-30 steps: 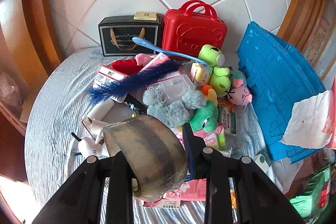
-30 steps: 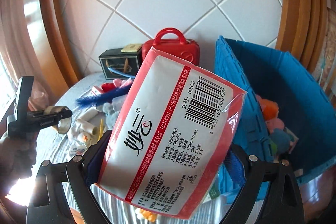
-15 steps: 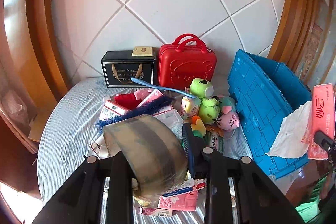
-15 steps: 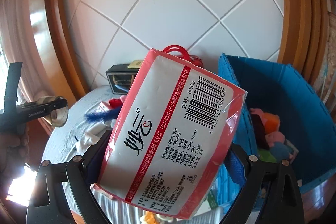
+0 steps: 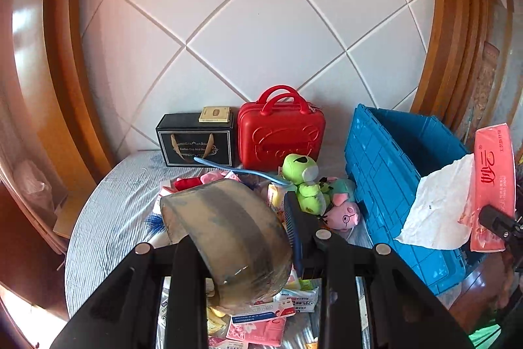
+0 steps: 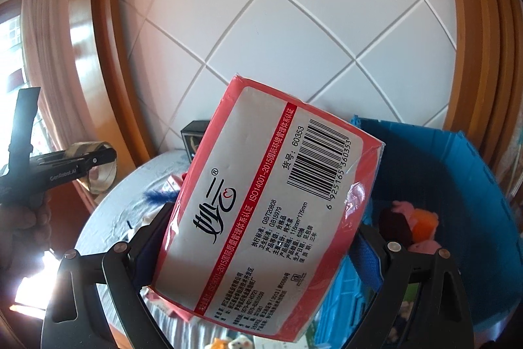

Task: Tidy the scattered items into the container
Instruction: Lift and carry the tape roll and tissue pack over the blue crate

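My left gripper [image 5: 242,237] is shut on a roll of brown packing tape [image 5: 225,234], held above the cluttered round table [image 5: 108,201]. My right gripper [image 6: 258,247] is shut on a red-and-white tissue pack [image 6: 264,211], held up left of the blue crate [image 6: 457,185]. The crate [image 5: 385,165] stands at the table's right edge, and the tissue pack [image 5: 492,182] shows beside it in the left wrist view. The left gripper with the tape [image 6: 94,165] shows at the far left of the right wrist view.
On the table lie a green plush [image 5: 302,182], a pink pig plush [image 5: 343,215], a blue brush [image 5: 235,167] and small packets [image 5: 261,319]. A red case [image 5: 281,133] and black gift box [image 5: 196,139] stand at the back. Plush toys [image 6: 412,224] lie in the crate. White paper [image 5: 438,211] hangs over its rim.
Both grippers have risen and tilted upward with their loads. The table items sit lower in both views, and the tissue pack has come into the left wrist view.
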Available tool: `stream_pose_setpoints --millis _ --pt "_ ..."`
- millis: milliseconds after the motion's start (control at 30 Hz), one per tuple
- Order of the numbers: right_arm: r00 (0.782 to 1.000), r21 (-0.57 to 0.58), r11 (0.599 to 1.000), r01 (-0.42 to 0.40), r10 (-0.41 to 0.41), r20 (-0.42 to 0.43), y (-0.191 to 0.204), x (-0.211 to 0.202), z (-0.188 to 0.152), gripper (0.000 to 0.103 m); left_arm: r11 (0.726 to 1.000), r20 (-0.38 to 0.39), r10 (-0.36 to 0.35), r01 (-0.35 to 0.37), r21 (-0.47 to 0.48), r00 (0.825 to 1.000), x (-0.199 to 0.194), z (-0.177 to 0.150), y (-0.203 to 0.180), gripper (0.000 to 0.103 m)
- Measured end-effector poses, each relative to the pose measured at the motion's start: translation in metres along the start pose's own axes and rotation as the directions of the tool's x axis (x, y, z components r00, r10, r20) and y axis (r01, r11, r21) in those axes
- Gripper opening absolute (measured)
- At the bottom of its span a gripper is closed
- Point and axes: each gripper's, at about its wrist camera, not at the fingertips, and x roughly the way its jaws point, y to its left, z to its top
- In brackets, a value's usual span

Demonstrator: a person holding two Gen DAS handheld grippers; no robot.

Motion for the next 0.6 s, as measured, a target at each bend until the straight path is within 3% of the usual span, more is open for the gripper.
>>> stream_pose_setpoints --millis 600 --pt "0.999 -0.01 1.0 -0.026 0.027 0.025 -0.091 -0.03 0.003 0.095 1.0 0.053 0.009 -0.01 0.027 0.999 0.0 0.023 -0.106 0.026"
